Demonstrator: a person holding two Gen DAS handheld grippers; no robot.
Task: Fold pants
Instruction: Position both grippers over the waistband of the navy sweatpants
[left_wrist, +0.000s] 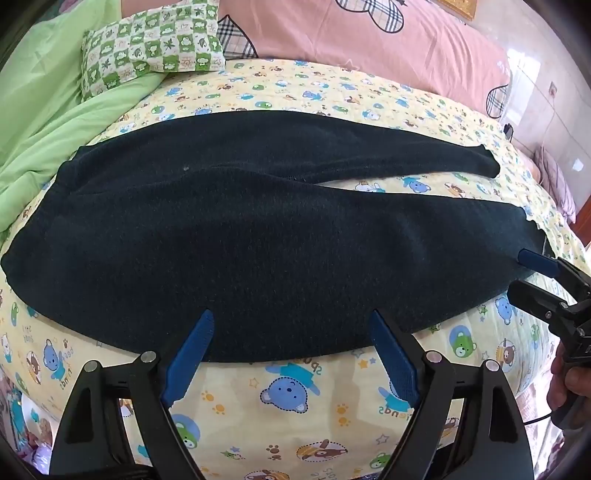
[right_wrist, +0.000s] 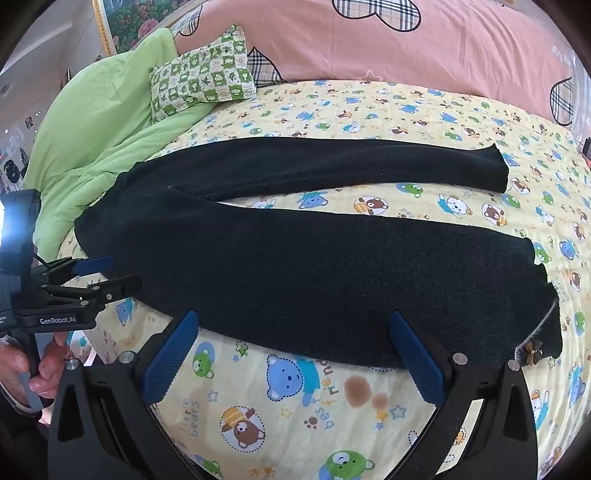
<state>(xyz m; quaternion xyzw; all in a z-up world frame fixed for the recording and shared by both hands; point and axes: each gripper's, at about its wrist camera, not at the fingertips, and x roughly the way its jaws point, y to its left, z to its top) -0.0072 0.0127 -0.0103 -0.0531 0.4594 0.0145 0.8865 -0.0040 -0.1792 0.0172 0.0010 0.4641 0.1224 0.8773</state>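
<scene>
Two hand-held grippers, left (left_wrist: 291, 325) and right (right_wrist: 295, 326), both spread wide at black pants (left_wrist: 258, 229).

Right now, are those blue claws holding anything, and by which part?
Nothing is held. The left gripper and the right gripper are both open at the near edge of the black pants.

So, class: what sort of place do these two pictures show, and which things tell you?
Most likely a bedroom: a bed with a bear-print sheet, a checked pillow and a green quilt.
</scene>
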